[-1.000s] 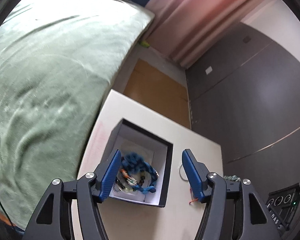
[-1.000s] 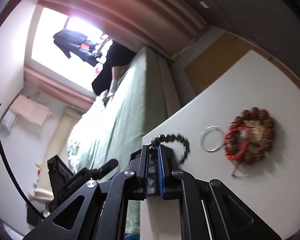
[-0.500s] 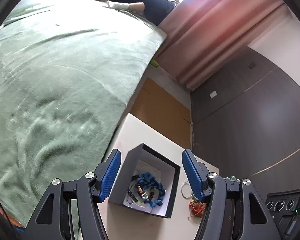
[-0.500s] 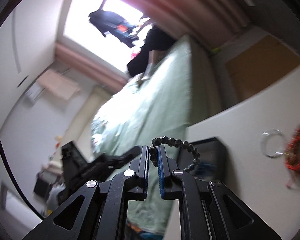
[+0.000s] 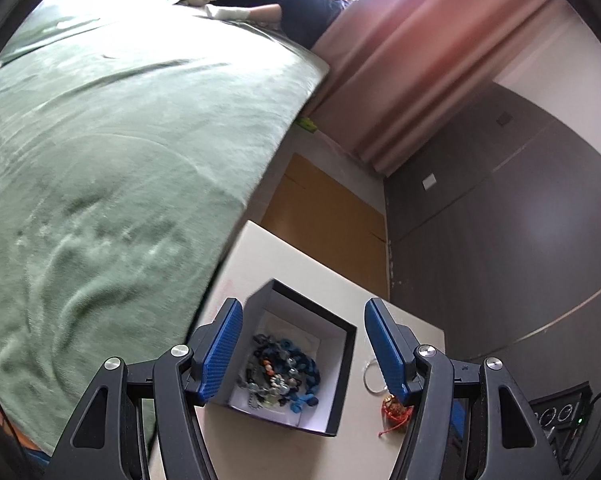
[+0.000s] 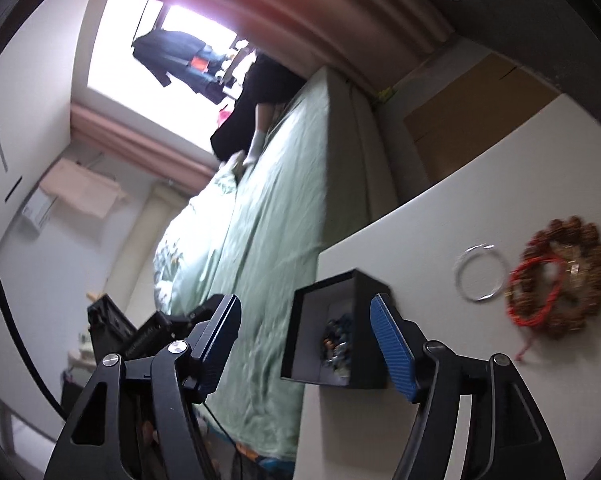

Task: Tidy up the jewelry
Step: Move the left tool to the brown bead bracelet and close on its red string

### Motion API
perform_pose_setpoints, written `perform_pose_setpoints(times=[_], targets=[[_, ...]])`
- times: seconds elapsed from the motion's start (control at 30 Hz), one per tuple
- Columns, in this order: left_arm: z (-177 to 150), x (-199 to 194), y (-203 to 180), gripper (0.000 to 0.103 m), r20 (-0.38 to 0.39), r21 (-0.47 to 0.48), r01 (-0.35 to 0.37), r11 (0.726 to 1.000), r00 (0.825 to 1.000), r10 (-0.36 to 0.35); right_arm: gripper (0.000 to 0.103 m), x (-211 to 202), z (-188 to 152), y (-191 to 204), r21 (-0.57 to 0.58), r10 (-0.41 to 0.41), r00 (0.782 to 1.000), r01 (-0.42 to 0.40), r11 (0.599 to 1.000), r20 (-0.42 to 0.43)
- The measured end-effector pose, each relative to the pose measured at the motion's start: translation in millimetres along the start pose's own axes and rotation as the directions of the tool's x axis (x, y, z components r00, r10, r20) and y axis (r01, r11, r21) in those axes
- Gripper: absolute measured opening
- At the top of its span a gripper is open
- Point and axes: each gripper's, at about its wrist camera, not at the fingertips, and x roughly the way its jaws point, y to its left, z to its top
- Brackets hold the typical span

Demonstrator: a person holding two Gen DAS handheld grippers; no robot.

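1. Landmark: black box (image 5: 342, 364), open-topped with a white lining, standing on the white bench (image 5: 312, 280) near the edge that faces the green bed (image 5: 120, 160).
2. Inside the box: a heap of beaded jewelry (image 5: 282, 372), with blue, dark and a few orange beads and one pale flower-shaped piece. Single strands cannot be told apart.
3. Left tongs (image 5: 302, 354) hang above the box, blue pads spread wide, nothing between them but the view down onto the box. No contact with box or beads.
4. Right tongs (image 6: 304, 344) sit just beside the box on its bed side; the jaws are opening and stand well apart, nothing gripped. The right blue pad overlaps the box's near corner in this view; touching or not, I cannot tell.
5. Beyond the box, away from the bed, on the bench: a thin silver bangle (image 6: 480, 278) lying flat, close by.
6. Further out from the box than the bangle: a ring of large brown beads (image 6: 560, 280) with a red cord bracelet (image 6: 534, 296) lying across it, a loose red end trailing.
7. Far side of the bed: a person in dark clothing (image 5: 284, 8), pale-gloved hand on the cover.
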Motion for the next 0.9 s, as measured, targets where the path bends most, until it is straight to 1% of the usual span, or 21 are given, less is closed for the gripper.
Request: perform_pose_setpoints(times=[0.07, 0.17, 0.27, 0.5, 0.6, 0.77, 0.9], targets=[[-4, 4, -7, 0.064, -0.008, 0.018, -0.001, 1.0, 1.0, 0.001, 0.068, -6, 4, -4, 0.008, -0.026, 1.0, 0.026, 1.0, 0.014], [-10, 8, -19, 0.064, -0.017, 0.043, 0.004, 0.999, 1.0, -0.003, 0.068, -22, 5, -12, 0.015, -0.087, 0.996, 0.086, 0.996, 0.029], [-16, 14, -31, 0.064, -0.03, 0.066, 0.015, 0.998, 0.999, -0.013, 0.068, -34, 8, -21, 0.035, -0.121, 0.992, 0.12, 0.992, 0.03], [-36, 30, -65, 0.064, -0.069, 0.15, 0.04, 0.988, 0.997, -0.03, 0.068, -59, 17, -41, 0.087, -0.173, 0.984, 0.169, 0.982, 0.049], [-48, 41, -84, 0.064, -0.1, 0.204, 0.071, 0.976, 0.994, -0.051, 0.068, -69, 19, -54, 0.121, -0.212, 0.976, 0.204, 0.971, 0.051], [-69, 59, -108, 0.064, -0.153, 0.283, 0.095, 0.954, 0.987, -0.053, 0.068, -86, 24, -72, 0.178, -0.268, 0.962, 0.254, 0.951, 0.061], [-86, 71, -122, 0.064, -0.197, 0.322, 0.131, 0.938, 0.978, -0.069, 0.068, -98, 23, -86, 0.215, -0.287, 0.956, 0.268, 0.939, 0.063]])
